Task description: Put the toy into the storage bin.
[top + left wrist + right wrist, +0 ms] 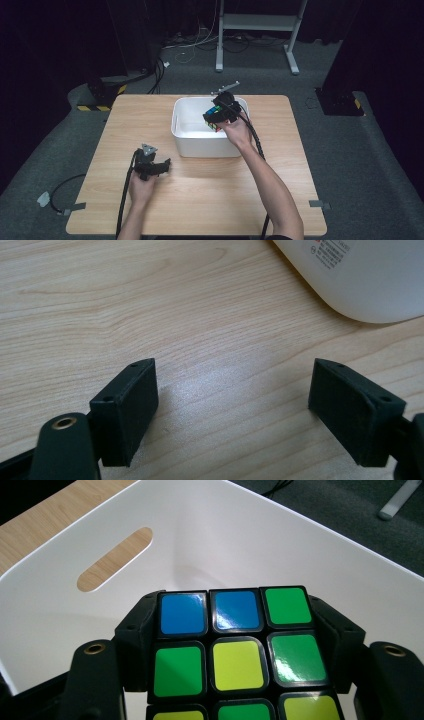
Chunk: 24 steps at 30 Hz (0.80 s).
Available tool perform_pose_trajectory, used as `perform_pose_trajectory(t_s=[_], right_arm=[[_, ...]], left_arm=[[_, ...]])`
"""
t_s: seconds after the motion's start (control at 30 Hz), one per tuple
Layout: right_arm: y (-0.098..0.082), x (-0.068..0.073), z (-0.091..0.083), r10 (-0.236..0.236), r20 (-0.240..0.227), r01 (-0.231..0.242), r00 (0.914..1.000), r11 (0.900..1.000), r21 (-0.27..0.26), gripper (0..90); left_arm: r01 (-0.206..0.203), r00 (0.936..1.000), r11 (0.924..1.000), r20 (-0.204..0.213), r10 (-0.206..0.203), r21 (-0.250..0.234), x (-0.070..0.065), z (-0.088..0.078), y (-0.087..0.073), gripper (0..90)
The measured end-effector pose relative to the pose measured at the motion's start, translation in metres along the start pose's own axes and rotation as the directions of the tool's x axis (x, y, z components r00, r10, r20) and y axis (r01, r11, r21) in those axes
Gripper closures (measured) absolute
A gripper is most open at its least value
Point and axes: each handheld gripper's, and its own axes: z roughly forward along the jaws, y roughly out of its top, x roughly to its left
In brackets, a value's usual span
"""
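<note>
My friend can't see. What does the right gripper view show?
The right gripper clamps a puzzle cube with blue, green and yellow squares between its black jaws. Behind it is a white tub with a slot handle.

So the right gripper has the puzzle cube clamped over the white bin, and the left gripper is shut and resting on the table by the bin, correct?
Not quite. The left gripper is open: in the left gripper view its jaws stand wide apart over bare table with nothing between them. The rest holds: the right gripper clamps the puzzle cube over the white bin.
</note>
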Motion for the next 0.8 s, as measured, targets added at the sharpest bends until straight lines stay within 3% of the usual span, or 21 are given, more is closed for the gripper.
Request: perform_pose_trajectory(t_s=[0.8], right_arm=[[-0.0099,0.0051,-0.0064,0.006,-0.008,-0.006,0.9999,1.000,-0.006,33.5]], left_arm=[[0.000,1.0000,1.0000,0.000,0.000,0.000,0.0000,0.0000,0.0001,19.9]])
